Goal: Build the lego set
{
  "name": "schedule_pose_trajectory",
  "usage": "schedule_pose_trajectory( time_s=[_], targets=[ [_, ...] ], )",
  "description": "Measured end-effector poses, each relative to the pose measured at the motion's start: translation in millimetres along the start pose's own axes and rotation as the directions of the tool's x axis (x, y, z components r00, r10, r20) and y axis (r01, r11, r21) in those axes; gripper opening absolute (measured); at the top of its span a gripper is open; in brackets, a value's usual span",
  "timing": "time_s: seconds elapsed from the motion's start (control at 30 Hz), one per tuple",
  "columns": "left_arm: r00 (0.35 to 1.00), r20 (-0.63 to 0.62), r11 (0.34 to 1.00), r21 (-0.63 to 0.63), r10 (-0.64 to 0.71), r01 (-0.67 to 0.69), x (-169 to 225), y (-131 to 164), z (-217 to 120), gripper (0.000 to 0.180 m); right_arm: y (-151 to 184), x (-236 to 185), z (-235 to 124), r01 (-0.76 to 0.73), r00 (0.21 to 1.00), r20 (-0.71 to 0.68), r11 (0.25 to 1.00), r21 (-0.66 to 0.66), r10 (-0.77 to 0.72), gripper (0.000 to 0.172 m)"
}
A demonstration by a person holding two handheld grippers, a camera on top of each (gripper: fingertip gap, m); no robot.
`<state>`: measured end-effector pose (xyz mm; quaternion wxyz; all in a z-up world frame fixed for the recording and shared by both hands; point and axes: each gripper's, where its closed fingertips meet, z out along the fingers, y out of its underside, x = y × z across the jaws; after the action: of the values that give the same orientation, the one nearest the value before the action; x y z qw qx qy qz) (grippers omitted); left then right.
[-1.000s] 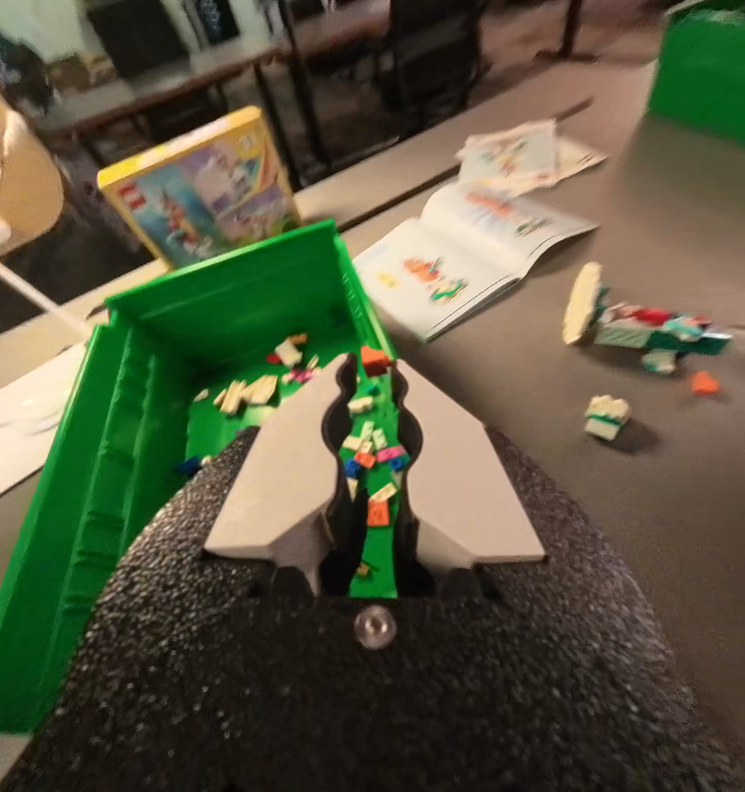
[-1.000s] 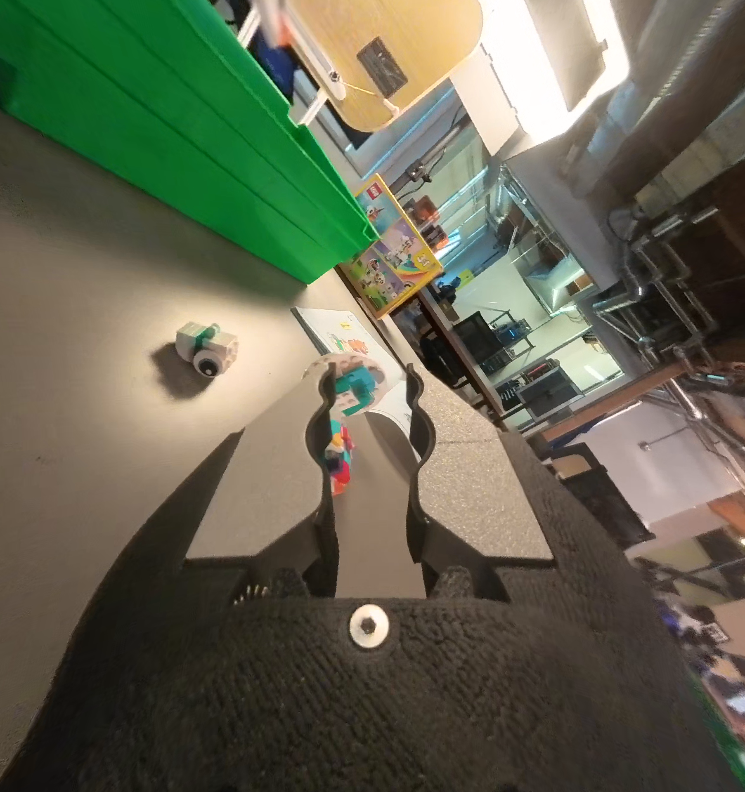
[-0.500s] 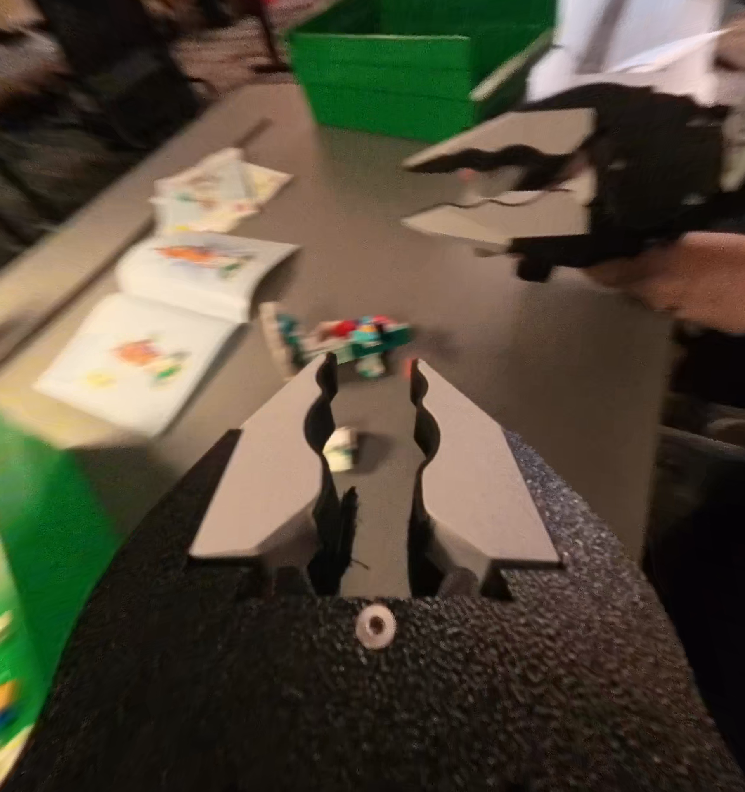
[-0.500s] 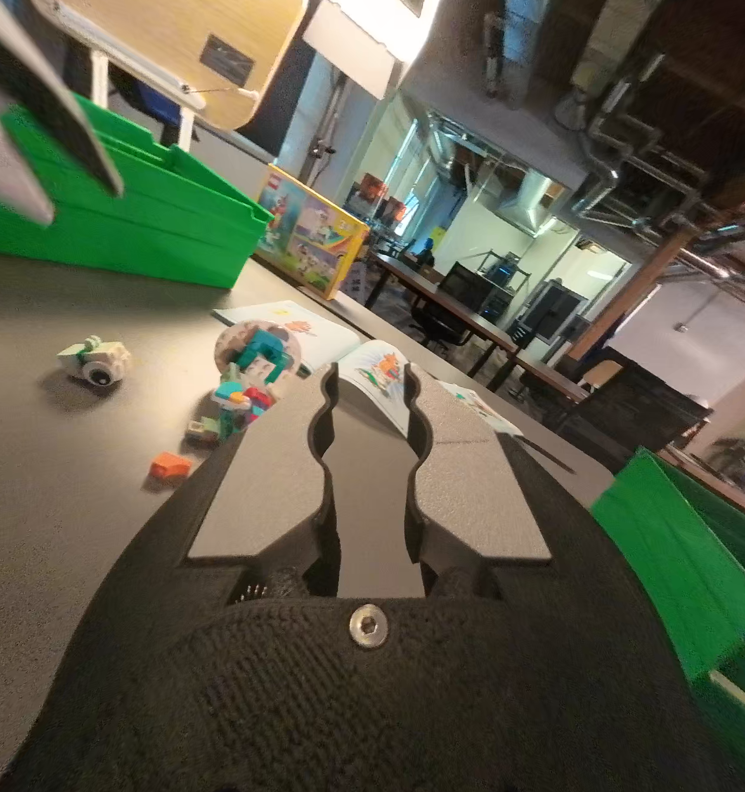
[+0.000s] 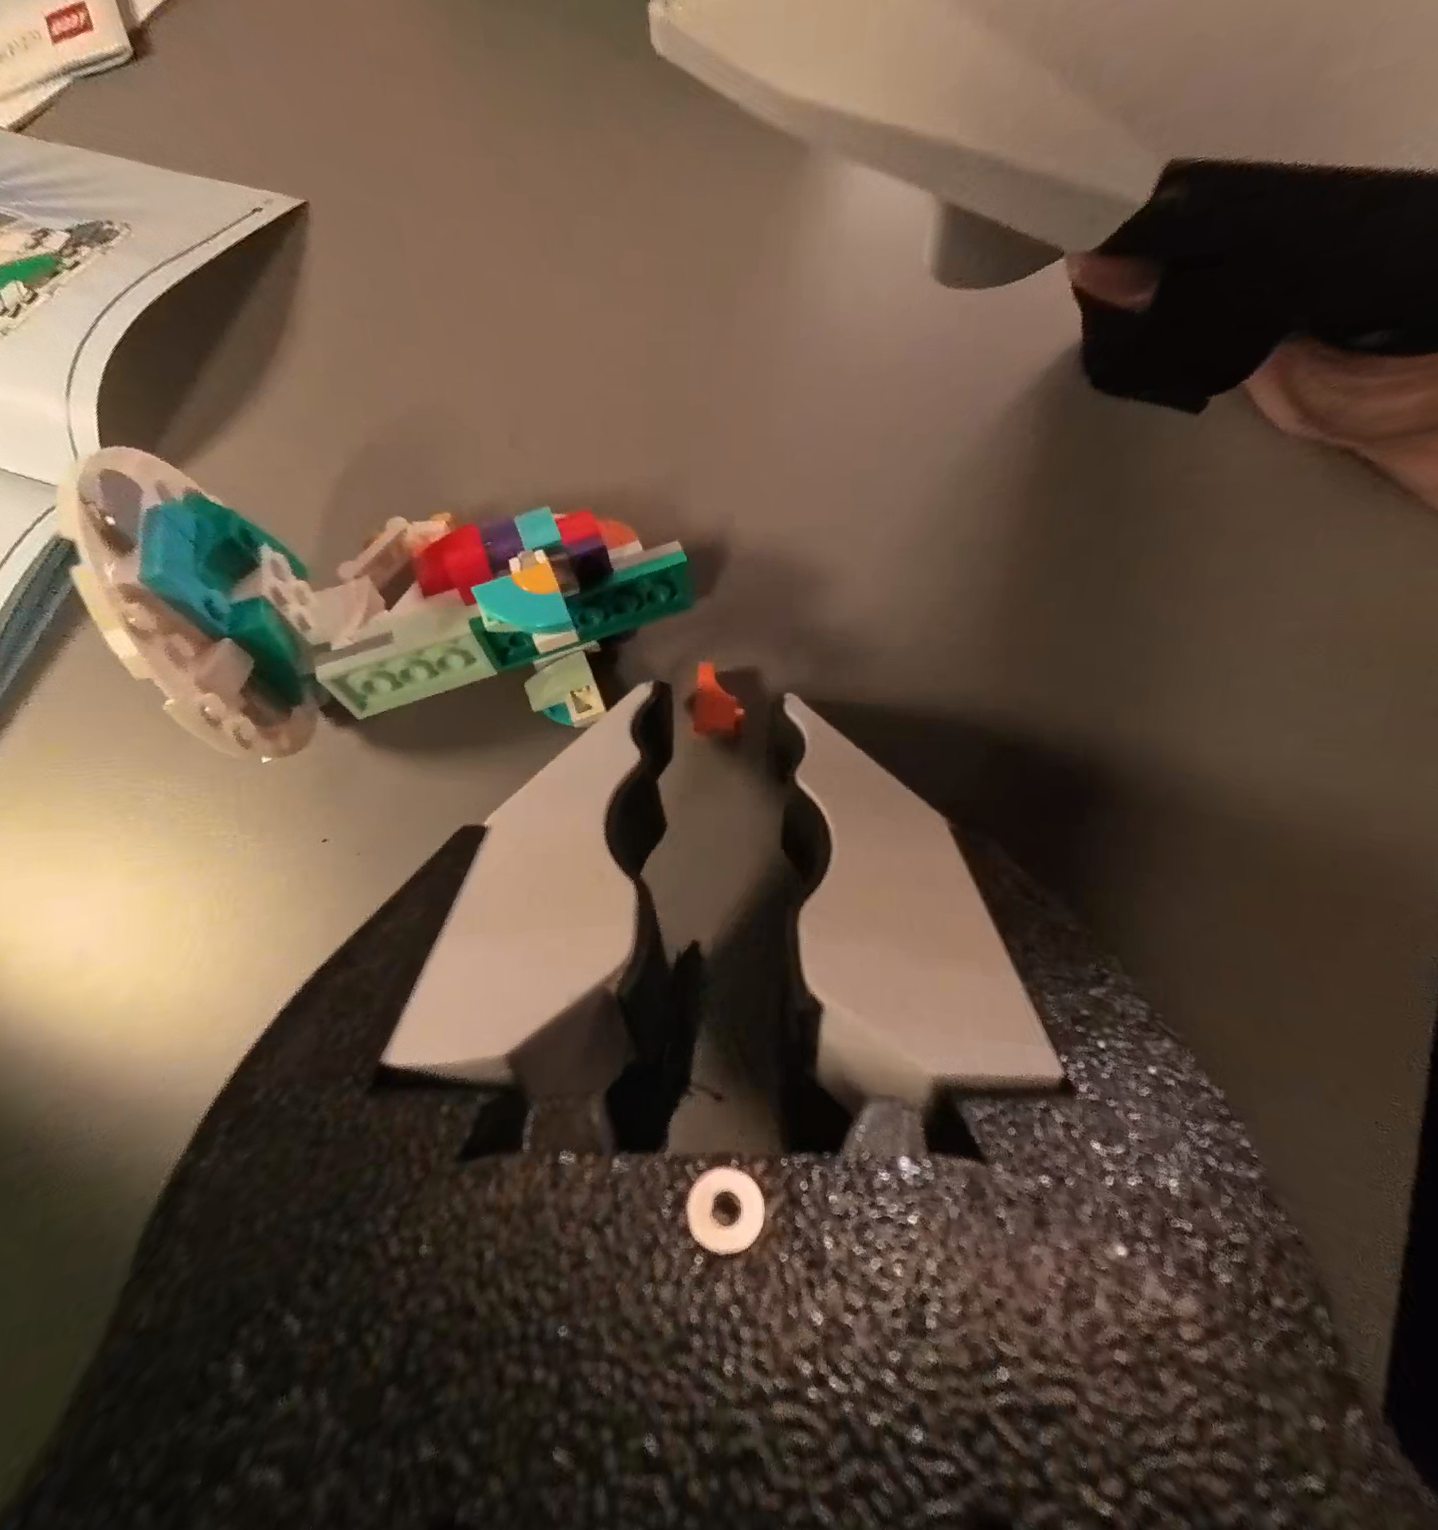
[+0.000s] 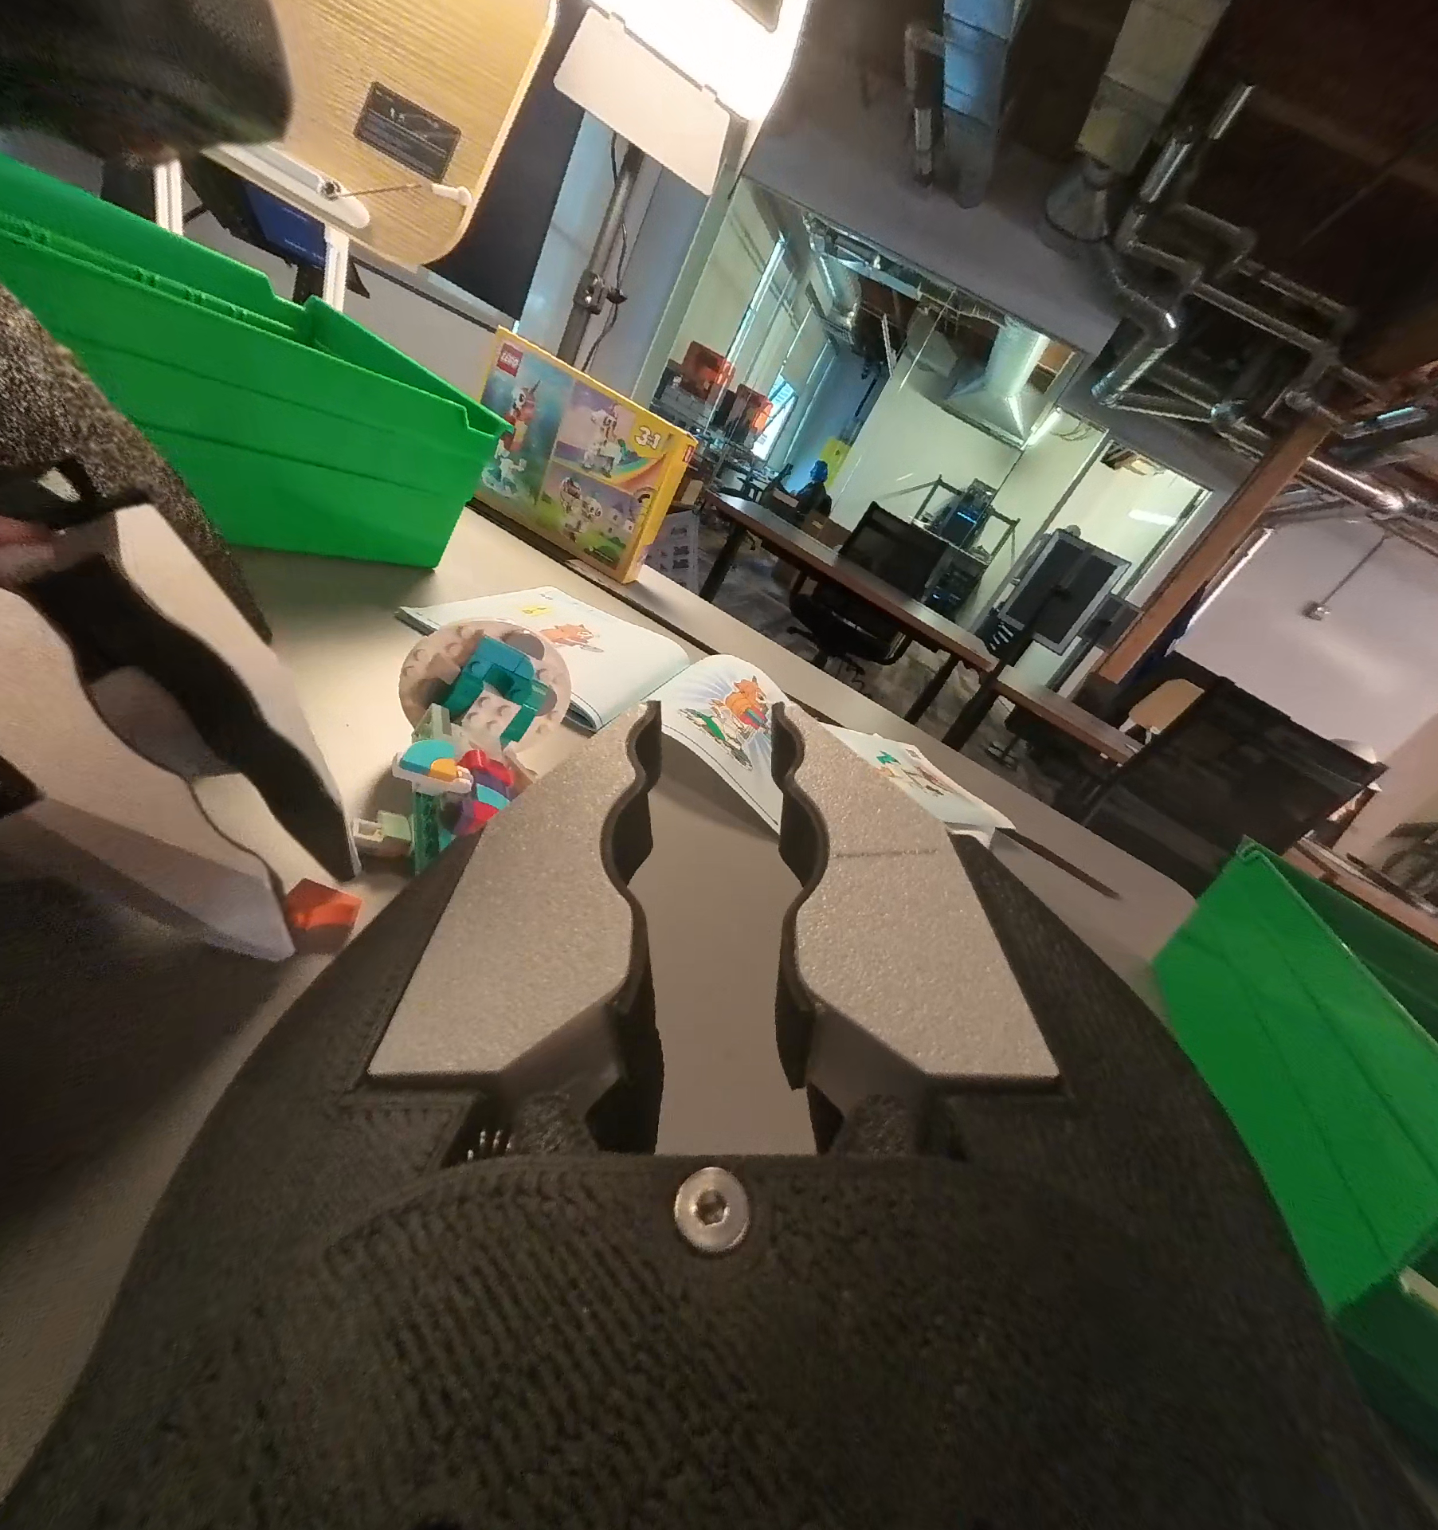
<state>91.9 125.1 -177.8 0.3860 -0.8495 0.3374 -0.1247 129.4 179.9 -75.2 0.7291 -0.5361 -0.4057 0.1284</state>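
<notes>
The little orange brick (image 5: 714, 702) looks light, hard and smooth, so it could slip; a good place to pinch it is on its two flat sides. In the left wrist view it lies on the grey surface (image 5: 906, 513) just above the middle, between the tips of the left hand-held gripper (image 5: 719, 704), whose fingers stand apart and do not press it. The right hand-held gripper (image 6: 715, 720) is apart too, holding nothing, with the colourful brick model (image 6: 467, 745) to its left.

An open workshop-office: bare ceiling ducts (image 6: 1146, 215), long desks (image 6: 856, 571), office chairs (image 6: 848, 604).
</notes>
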Motion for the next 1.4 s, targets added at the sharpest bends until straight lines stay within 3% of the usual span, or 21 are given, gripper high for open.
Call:
schedule_pose_trajectory(
  time_s=[0.17,0.23,0.33,0.43,0.5,0.6,0.7,0.83,0.9,0.97,1.07,1.13,1.27,1.4],
  targets=[
    [1.000,-0.005,1.000,0.011,0.001,-0.001,-1.5,1.4,0.2,0.009,0.2,-0.1,0.3,-0.003,1.000,0.006,1.000,0.000,0.003,0.024],
    [1.000,-0.002,0.996,0.092,0.022,-0.022,0.5,-10.3,-11.0,0.009,0.2,-1.2,0.4,0.003,1.000,0.009,1.000,-0.001,-0.003,0.024],
    [0.998,0.049,0.951,0.305,0.030,-0.043,-1.3,-43.3,-59.8,0.008,-0.7,-2.6,-0.4,0.005,1.000,0.016,1.000,0.003,-0.005,0.023],
    [0.969,0.248,0.902,0.419,-0.009,-0.099,-35.6,-58.9,-131.4,0.008,-1.5,-3.8,-1.0,0.001,1.000,0.025,1.000,0.006,-0.001,0.024],
    [0.906,0.416,0.921,0.378,-0.073,-0.099,-78.9,-44.9,-172.1,0.008,-1.6,-7.4,-0.1,0.007,0.999,0.043,1.000,0.005,-0.007,0.023],
    [0.775,0.613,0.972,0.234,-0.154,0.008,-143.5,4.4,-212.7,0.009,-5.0,-23.8,2.7,0.012,0.992,0.123,1.000,0.005,-0.013,0.024],
    [0.653,0.742,0.988,0.144,-0.150,0.063,-177.1,40.6,-235.7,0.013,-13.0,-69.9,4.5,-0.060,0.930,0.361,0.997,-0.043,0.071,0.028],
    [0.647,0.743,0.985,0.113,-0.169,0.127,-177.8,57.0,-230.1,0.036,-19.6,-131.5,6.0,-0.111,0.779,0.593,0.975,-0.193,0.207,0.040],
    [0.652,0.750,0.993,0.113,-0.116,0.047,-165.4,42.4,-229.1,0.039,-14.6,-147.7,9.5,-0.050,0.752,0.630,0.969,-0.240,0.195,0.043],
    [0.725,0.687,0.979,0.178,-0.050,-0.102,-131.4,8.8,-217.4,0.029,-9.0,-154.5,12.3,0.010,0.743,0.650,0.969,-0.245,0.157,0.044],
    [0.906,0.418,0.948,0.262,0.057,-0.181,-62.2,-18.8,-171.0,0.019,-4.2,-153.9,11.9,0.020,0.726,0.669,0.968,-0.251,0.159,0.044],
    [0.959,0.272,0.972,0.192,0.078,-0.134,-41.5,-6.5,-135.3,0.025,-3.2,-150.9,8.3,0.018,0.712,0.684,0.970,-0.244,0.159,0.044],
    [0.989,0.147,0.998,0.039,0.035,-0.041,-44.6,26.9,-82.5,0.036,3.6,-142.6,0.2,0.040,0.701,0.698,0.969,-0.243,0.146,0.043],
    [0.993,0.121,1.000,-0.012,0.007,-0.006,-60.5,47.8,-54.4,0.033,5.2,-135.3,-6.2,0.025,0.690,0.706,0.969,-0.244,0.160,0.043]
  ],
)
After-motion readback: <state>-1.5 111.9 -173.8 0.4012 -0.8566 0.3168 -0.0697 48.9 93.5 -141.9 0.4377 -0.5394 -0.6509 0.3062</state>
